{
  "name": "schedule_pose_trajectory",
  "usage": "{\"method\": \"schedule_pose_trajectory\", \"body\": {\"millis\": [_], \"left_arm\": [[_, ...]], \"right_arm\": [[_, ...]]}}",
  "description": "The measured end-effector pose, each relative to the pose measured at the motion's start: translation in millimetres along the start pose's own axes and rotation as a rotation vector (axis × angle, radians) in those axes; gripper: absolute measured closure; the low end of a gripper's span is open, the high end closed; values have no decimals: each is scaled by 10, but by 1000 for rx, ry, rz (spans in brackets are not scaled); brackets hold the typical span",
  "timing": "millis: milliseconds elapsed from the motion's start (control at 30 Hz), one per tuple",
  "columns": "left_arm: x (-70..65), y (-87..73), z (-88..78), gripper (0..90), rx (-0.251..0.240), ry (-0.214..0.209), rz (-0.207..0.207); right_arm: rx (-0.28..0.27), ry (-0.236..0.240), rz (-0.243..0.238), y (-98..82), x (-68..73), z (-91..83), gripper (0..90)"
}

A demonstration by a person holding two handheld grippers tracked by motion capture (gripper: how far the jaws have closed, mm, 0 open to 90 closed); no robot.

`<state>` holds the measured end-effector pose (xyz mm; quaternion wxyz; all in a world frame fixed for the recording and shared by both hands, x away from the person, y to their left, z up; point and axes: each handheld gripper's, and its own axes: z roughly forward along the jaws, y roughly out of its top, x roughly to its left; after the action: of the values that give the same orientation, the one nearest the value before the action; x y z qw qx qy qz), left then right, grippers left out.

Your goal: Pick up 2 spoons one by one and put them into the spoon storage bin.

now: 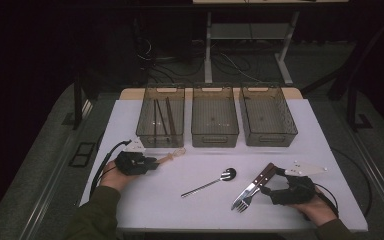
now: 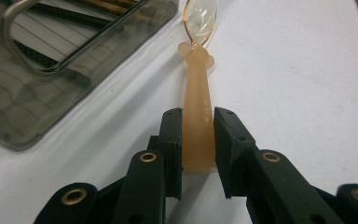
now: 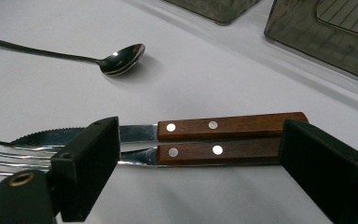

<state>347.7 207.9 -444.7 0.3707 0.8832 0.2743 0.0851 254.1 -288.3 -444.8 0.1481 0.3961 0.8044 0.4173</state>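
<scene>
The translucent orange spoon [image 2: 198, 116] lies on the white table [image 1: 145, 200] just in front of the leftmost bin [image 1: 161, 116], its long axis running straight out from the left gripper [image 2: 198, 140], bowl end toward the bin. The jaws pinch its handle near the butt. The right gripper [image 3: 200, 154], jaws spread, straddles the wood-handled knife [image 3: 205, 125] and fork [image 3: 200, 151] lengthwise, well apart from the spoon

Left claw [image 1: 152, 162] grips the amber spoon [image 1: 172, 156] near the left bin [image 1: 145, 131].
</scene>
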Motion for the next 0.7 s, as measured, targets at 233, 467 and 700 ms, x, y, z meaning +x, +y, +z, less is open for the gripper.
{"method": "schedule_pose_trajectory", "body": {"millis": [233, 467, 700], "left_arm": [[-75, 39, -17, 732, -10, -9, 3], [-140, 80, -43, 731, -43, -37, -17], [-217, 143, -78, 731, -72, -57, -28]], "right_arm": [[1, 0, -4, 0, 0, 0, 126], [0, 0, 1, 1, 5, 0, 126], [-3, 3, -1, 4, 12, 2, 126]]}}
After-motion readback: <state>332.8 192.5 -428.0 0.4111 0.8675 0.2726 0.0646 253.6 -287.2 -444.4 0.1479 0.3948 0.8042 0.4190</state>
